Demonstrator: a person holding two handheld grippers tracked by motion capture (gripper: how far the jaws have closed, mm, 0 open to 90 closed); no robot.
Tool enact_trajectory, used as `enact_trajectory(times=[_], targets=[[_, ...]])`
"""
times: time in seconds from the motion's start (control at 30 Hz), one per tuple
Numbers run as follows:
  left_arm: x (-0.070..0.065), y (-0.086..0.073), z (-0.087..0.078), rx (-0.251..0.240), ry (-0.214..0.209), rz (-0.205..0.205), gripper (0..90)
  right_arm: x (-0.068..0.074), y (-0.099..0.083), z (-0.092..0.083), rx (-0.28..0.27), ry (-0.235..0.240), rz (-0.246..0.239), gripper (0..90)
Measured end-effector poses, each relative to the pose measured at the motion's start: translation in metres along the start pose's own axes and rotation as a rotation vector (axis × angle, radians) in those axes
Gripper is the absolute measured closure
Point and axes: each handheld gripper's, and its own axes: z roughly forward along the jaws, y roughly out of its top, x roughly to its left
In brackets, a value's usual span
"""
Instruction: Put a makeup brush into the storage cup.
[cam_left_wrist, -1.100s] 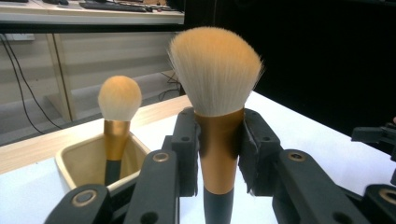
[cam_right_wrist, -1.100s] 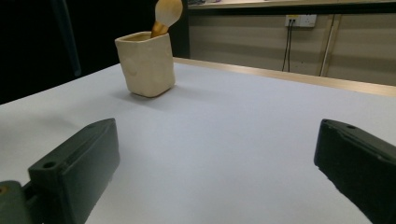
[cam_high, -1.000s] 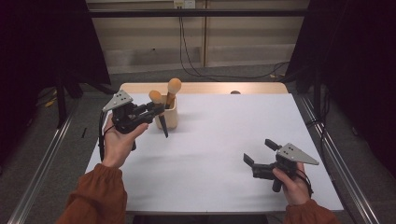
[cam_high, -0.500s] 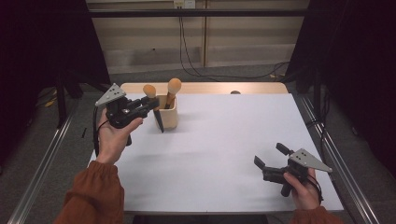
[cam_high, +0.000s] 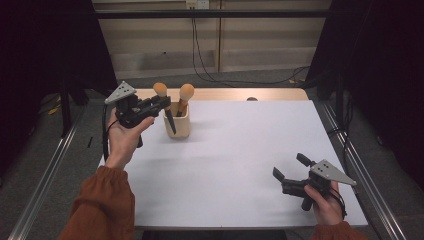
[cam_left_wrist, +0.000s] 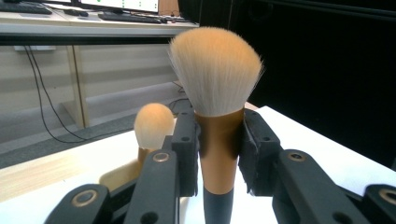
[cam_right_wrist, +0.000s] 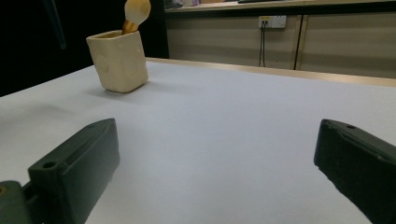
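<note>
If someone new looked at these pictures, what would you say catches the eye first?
Most striking is the makeup brush with its big pale bristle head, clamped by its copper collar in the left gripper, held above the table's far left part. Just beside it a cream cup holds a second brush. Near the front right edge, the right gripper rests in the hand with its fingers wide apart and empty.
</note>
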Motion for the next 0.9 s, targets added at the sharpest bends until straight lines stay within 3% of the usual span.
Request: enact_trajectory(times=[0.9], targets=[[0.022,0.041,0.005,-0.058,0.062,0.042,70.0,0.0,0.0,0.0,-0.005,-0.01,-0.003,0.3]])
